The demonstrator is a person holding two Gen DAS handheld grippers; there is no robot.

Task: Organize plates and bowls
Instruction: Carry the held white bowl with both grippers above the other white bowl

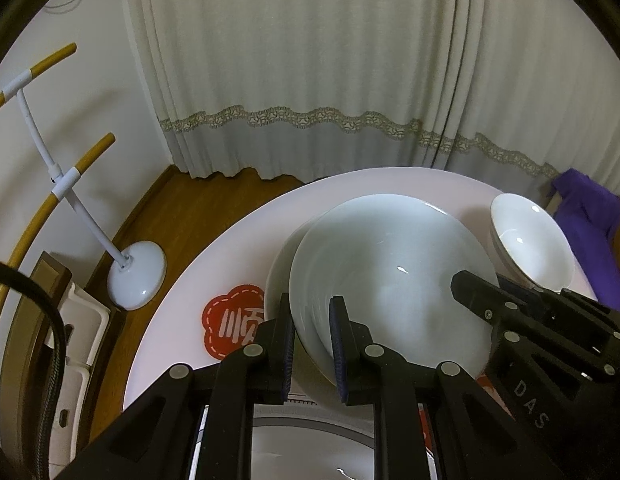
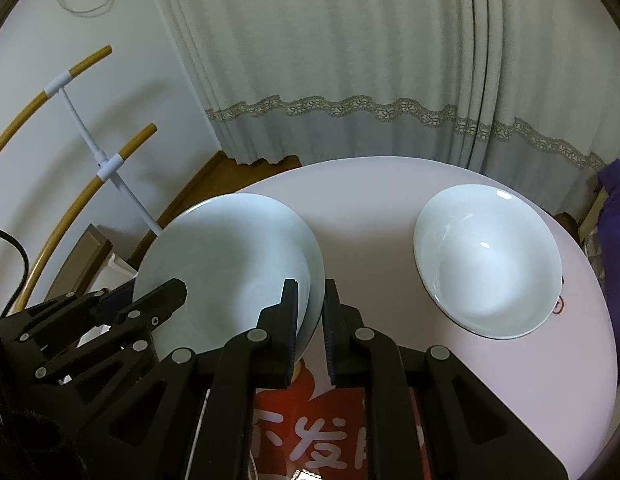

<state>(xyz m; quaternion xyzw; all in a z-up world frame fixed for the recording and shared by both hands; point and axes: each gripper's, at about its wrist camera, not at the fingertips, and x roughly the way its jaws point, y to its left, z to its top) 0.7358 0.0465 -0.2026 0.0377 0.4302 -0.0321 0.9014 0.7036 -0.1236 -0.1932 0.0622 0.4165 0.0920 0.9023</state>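
Note:
A large white bowl is held at its rim from both sides, tilted, above the round pale pink table. My left gripper is shut on the rim's near-left part. On the opposite side my right gripper is shut on the rim. A second white rim shows just under and beside the held bowl; whether they touch I cannot tell. Another white bowl stands alone on the table to the right.
A red mat with white characters lies on the table under the grippers. A pale dish shows at the near edge. A stand with a white round base is on the wooden floor to the left. Curtains hang behind; purple cloth at right.

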